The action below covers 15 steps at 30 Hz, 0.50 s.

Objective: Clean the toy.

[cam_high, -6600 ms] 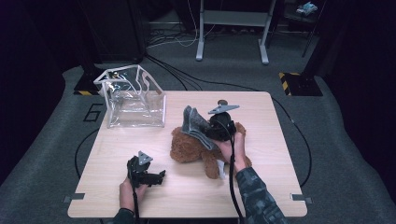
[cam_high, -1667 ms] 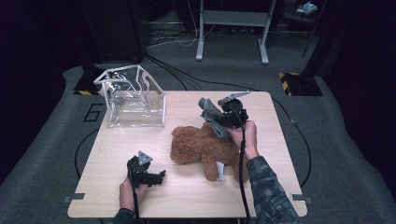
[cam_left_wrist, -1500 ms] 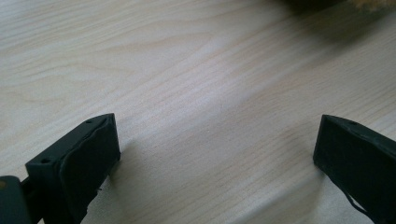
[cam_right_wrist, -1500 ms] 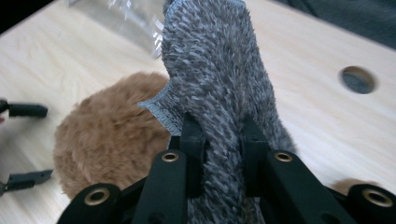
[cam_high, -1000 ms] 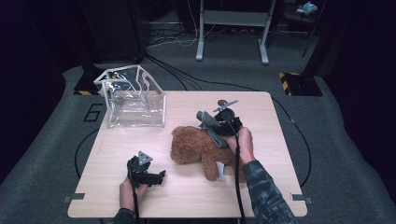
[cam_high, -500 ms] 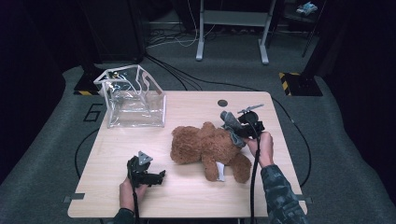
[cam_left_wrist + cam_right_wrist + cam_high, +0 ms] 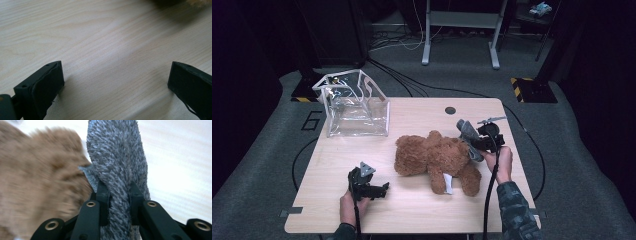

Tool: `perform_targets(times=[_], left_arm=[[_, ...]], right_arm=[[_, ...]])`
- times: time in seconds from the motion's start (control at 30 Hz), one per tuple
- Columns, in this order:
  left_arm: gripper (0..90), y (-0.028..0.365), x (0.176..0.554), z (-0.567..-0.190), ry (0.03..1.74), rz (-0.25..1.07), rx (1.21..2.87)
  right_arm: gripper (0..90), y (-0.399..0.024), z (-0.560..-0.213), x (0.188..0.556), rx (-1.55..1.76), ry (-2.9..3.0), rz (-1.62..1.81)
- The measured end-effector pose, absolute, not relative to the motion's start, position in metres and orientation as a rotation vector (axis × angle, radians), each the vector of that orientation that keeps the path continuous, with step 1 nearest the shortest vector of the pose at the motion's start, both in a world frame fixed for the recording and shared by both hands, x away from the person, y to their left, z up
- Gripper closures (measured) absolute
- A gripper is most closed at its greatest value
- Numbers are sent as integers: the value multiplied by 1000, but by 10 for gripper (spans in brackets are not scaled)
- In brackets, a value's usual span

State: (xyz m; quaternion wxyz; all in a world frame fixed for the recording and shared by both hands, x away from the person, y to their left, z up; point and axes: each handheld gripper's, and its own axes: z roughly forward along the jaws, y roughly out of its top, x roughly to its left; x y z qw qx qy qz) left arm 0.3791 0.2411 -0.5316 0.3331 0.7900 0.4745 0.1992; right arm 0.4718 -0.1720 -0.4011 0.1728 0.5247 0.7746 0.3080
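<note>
Camouflage sleeve (image 7: pixel 512 205), black cabled grippers

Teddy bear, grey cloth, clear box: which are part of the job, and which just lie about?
In use:
- grey fuzzy cloth, clamped in the right gripper
- teddy bear, beside that cloth

Lying about:
- clear box, at the table's far left
- left gripper, open on bare table

Lighting, high view: table (image 7: pixel 412 210) lit from overhead, pale wood bright; floor and room beyond dim, falling to near black at 9 and 3 o'clock edges. Clear bag (image 7: pixel 357 107) carries small glints at 10 o'clock. Picture soft, slightly grainy.

Left gripper view: even, bright light; soft shadows beside both black jaws; faint sheen on the wood grain toward 12 o'clock.

Right gripper view: brown teddy bear (image 7: pixel 37 177) smeared with blur at 9 o'clock; grey cloth (image 7: pixel 117 160) sharper; tabletop washed out toward 2 o'clock.
</note>
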Motion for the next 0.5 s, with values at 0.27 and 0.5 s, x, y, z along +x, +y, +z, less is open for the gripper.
perform_targets(times=[0.27,0.5], left_arm=[[0,242,379,-531,1234,525,2069],[0,242,379,-531,1228,524,2080]], right_arm=[[764,-138,-366,453,1307,2220,978],[763,-88,-375,445,1176,2330,997]])
